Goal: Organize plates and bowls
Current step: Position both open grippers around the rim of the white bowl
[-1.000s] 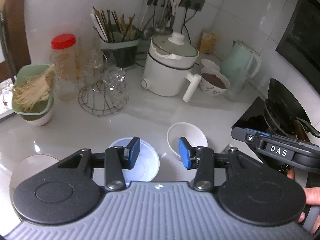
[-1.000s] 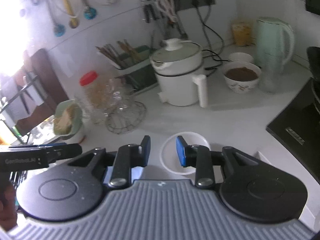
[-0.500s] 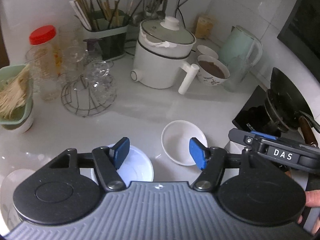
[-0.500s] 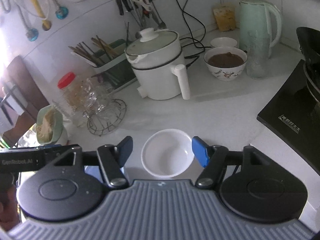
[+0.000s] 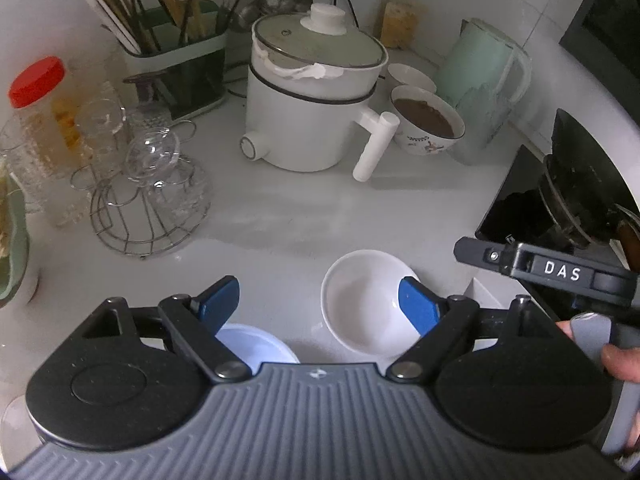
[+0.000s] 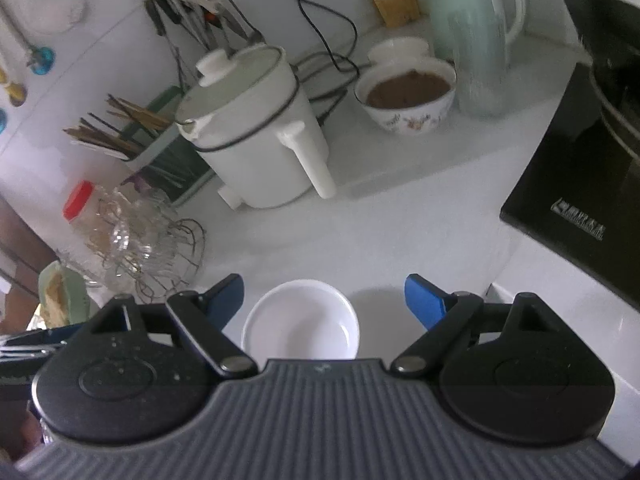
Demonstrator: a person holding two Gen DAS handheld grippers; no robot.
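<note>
A small white bowl sits upright on the white counter. To its left lies a pale blue-white dish, half hidden under my left gripper. That gripper's jaws are opening wide, with nothing pressed between the pads; its right fingertip hangs over the white bowl's right side. In the right wrist view the white bowl lies below the gap of my right gripper. Its jaws are also opening and touch nothing. The right tool's black body shows at the right of the left wrist view.
Behind stand a white electric pot, a patterned bowl of brown food, a small white bowl and a mint kettle. A wire rack of glasses and a red-lidded jar stand left. A black stove with a wok is right.
Both grippers opened from narrow to wide. Both moved forward and down toward the counter, so the white bowl now appears larger and closer.
</note>
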